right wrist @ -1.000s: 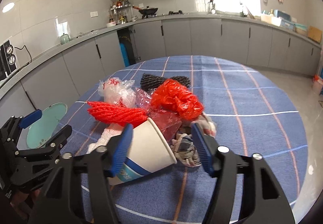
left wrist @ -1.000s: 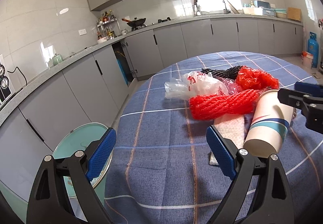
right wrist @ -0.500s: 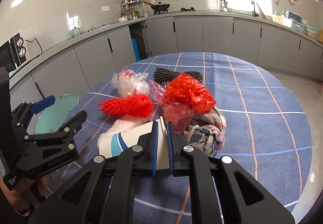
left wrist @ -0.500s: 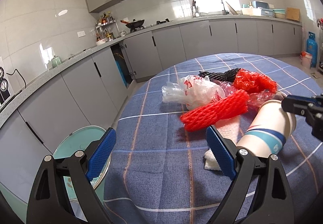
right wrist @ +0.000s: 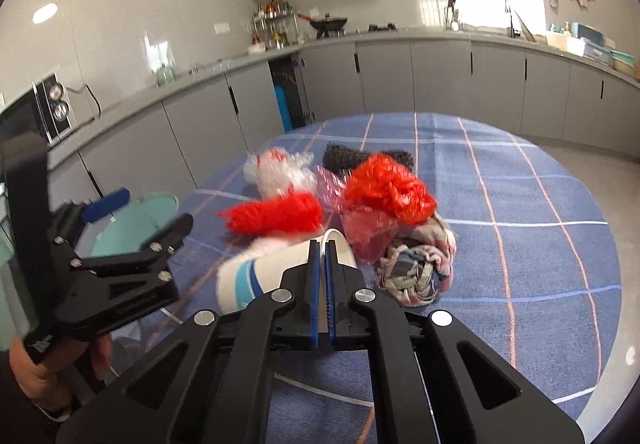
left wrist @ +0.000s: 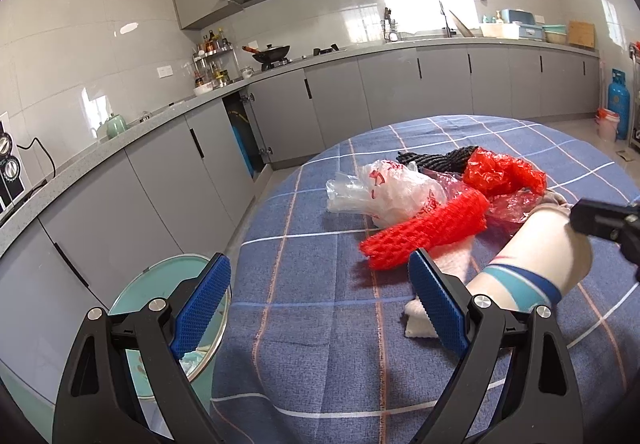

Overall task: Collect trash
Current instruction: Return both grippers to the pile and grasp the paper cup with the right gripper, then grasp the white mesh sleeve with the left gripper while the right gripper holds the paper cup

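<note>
At the near edge of the trash pile on the blue checked tablecloth [right wrist: 520,204] lies the paper cup [right wrist: 264,272], white with blue bands, on its side with its mouth turned toward the heap. The right gripper [right wrist: 322,244] has just been closing, and its blue pads now pinch the cup's rim wall between them, clamped tight. Touching the cup on the far side is a red foam net [left wrist: 428,234], a little blurred, lying over a white foam sheet [left wrist: 448,264]. Past that sits a clear plastic bag [left wrist: 384,192] with red print, a crumpled red plastic bag [left wrist: 504,172] and a black mesh sleeve [left wrist: 436,158] at the far end of the pile. Just right of the cup there's a balled-up striped cloth [right wrist: 416,272]. Over on the left, the left gripper [left wrist: 320,296] hangs above the table's near left edge, its jaws spread wide with nothing between them, and a hand [right wrist: 36,372] grips its handle. Below that gripper, off the table's left side, stands a pale green bin [left wrist: 160,284] with a round rim. Grey kitchen cabinets [left wrist: 400,92] run along the far wall
</note>
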### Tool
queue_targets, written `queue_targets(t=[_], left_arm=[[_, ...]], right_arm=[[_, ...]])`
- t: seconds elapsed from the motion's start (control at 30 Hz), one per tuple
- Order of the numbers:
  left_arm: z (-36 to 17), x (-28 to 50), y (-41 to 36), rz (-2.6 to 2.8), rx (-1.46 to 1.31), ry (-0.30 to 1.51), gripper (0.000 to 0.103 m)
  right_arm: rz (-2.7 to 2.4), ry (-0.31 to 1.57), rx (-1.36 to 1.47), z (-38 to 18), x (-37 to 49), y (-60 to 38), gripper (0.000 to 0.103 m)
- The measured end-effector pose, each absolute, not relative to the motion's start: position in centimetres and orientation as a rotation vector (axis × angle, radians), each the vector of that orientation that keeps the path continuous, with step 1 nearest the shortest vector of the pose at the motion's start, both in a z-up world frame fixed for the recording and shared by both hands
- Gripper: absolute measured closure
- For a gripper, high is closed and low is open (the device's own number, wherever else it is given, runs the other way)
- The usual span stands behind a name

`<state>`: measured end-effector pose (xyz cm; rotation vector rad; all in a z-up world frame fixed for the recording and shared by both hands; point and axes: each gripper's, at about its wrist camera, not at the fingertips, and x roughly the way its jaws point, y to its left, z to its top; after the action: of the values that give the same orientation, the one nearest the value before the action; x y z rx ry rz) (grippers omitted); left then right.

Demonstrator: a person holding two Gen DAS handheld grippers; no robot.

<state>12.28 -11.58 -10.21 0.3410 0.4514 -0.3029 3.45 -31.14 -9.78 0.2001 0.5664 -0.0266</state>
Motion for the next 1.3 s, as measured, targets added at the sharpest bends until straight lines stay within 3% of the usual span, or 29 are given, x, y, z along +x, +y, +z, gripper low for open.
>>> queue_targets(t=[0.37, 0.7, 0.77, 0.83, 0.87, 0.93, 1.0, 1.3], left_arm=[[-10.1, 13.4, -13.7, -0.372, 0.318, 0.459, 0.014], [-11.7, 16.6, -17.1, -0.452, 0.328, 0.531, 0.015], [-12.2, 17.0, -17.6, -0.471, 0.340, 0.559, 0.027], [-12.5, 17.0, -18.1, -0.511, 0.351, 0.580, 0.059], [-12.7, 17.0, -18.4, -0.534, 0.366, 0.593, 0.066], [-13.0, 16.8, -18.7, -0.552, 0.385, 0.601, 0.095], [-13.1, 16.7, -18.8, -0.566, 0.392, 0.603, 0.102], [-11.0, 15.2, -17.1, -0.536, 0.369, 0.527, 0.102]], right_arm=[[-0.163, 0.404, 0.206, -6.5, 0.5, -33.4, 0.101], [-0.220, 0.419, 0.184, -7.8, 1.3, -34.6, 0.100], [-0.215, 0.425, 0.186, -8.2, 1.5, -34.6, 0.100], [-0.212, 0.428, 0.181, -8.3, 1.6, -34.6, 0.100], [-0.211, 0.429, 0.180, -8.4, 1.6, -34.5, 0.100], [-0.208, 0.431, 0.183, -8.5, 1.7, -34.6, 0.100], [-0.206, 0.432, 0.184, -8.6, 1.7, -34.4, 0.100], [-0.193, 0.405, 0.176, -7.9, 1.4, -33.5, 0.100]])
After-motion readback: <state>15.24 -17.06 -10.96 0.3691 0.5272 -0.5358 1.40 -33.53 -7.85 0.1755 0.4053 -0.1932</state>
